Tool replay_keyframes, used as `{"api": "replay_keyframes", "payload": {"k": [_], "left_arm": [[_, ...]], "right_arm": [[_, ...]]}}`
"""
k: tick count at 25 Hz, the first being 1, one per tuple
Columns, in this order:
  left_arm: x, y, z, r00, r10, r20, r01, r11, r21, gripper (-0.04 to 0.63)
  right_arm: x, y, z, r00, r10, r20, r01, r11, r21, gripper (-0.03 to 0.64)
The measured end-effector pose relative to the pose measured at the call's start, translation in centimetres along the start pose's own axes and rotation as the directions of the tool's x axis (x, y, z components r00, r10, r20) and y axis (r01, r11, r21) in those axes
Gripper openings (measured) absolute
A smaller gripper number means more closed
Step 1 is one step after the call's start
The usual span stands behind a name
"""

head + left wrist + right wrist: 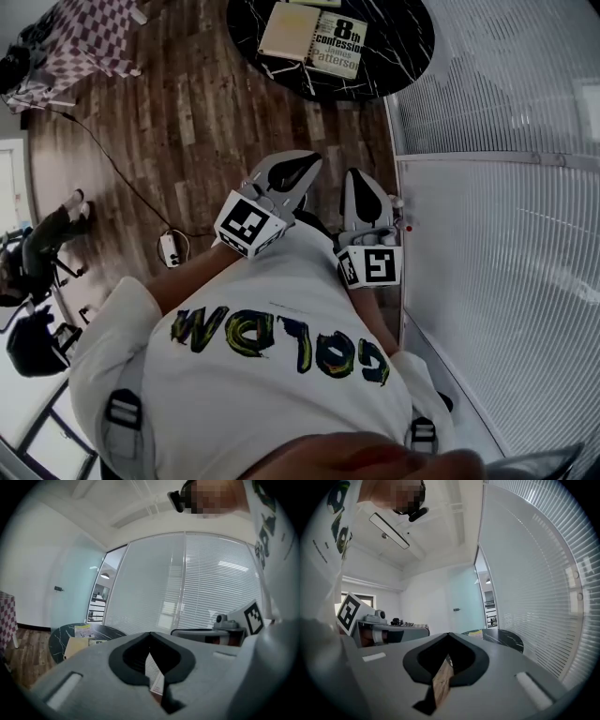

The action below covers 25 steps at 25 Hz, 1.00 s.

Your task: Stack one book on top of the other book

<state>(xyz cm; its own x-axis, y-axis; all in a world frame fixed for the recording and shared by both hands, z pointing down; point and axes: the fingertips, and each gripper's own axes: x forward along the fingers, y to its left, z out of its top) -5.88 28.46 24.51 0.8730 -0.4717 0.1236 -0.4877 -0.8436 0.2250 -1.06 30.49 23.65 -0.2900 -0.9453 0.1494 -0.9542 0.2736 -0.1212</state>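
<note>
— Firstly, the nearest items: what state are the two tools in?

— Left gripper (302, 164) and right gripper (355, 178) are held side by side, close in front of the person's white shirt (281, 375), and both point toward the counter (408, 52). In the left gripper view its fingers (93, 667) are closed together with nothing between them. In the right gripper view the fingers (501, 677) are likewise closed and empty.

— Clearance beyond them?

— A bare stretch of plank floor (197, 122) lies between the grippers and the counter. A thin cable (112, 164) crosses the floor to the left, apart from that stretch. On the right, the glass wall (497, 216) with blinds runs just beside the right gripper, and its lower frame meets the floor there.

— And the task items?

— On the round dark counter, well apart from both grippers, a tan book (286, 31) lies flat. A printed book (338, 45) lies just beside it on the right. They are side by side and not stacked, close to the rim that faces the person. A checked cloth (94, 37) sits far off to the left.
</note>
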Motion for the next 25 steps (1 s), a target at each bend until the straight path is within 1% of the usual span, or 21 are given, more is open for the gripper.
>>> {"api": "replay_keyframes", "payload": {"k": [7, 14, 19, 25], "left_arm": [[0.3, 0.7, -0.4, 1.000, 0.025, -0.008, -0.025, 1.000, -0.008, 0.002], [2.3, 2.0, 0.1, 1.000, 0.018, 0.002, -0.018, 1.000, -0.014, 0.002], [4.9, 2.9, 0.2, 1.000, -0.010, -0.009, 0.010, 1.000, -0.016, 0.002], [7.3, 6.3, 1.2, 1.000, -0.003, -0.015, 0.003, 1.000, -0.022, 0.002]], "right_arm": [[0.8, 0.0, -0.8, 0.999, 0.038, -0.019, -0.038, 0.999, 0.006, 0.002], [1.8, -2.0, 0.0, 1.000, 0.013, -0.008, -0.013, 1.000, -0.014, 0.003], [3.5, -4.0, 0.1, 1.000, -0.004, -0.023, 0.004, 1.000, -0.015, 0.002], [7.1, -5.8, 0.7, 1.000, -0.004, -0.030, 0.004, 1.000, -0.010, 0.003]]}}
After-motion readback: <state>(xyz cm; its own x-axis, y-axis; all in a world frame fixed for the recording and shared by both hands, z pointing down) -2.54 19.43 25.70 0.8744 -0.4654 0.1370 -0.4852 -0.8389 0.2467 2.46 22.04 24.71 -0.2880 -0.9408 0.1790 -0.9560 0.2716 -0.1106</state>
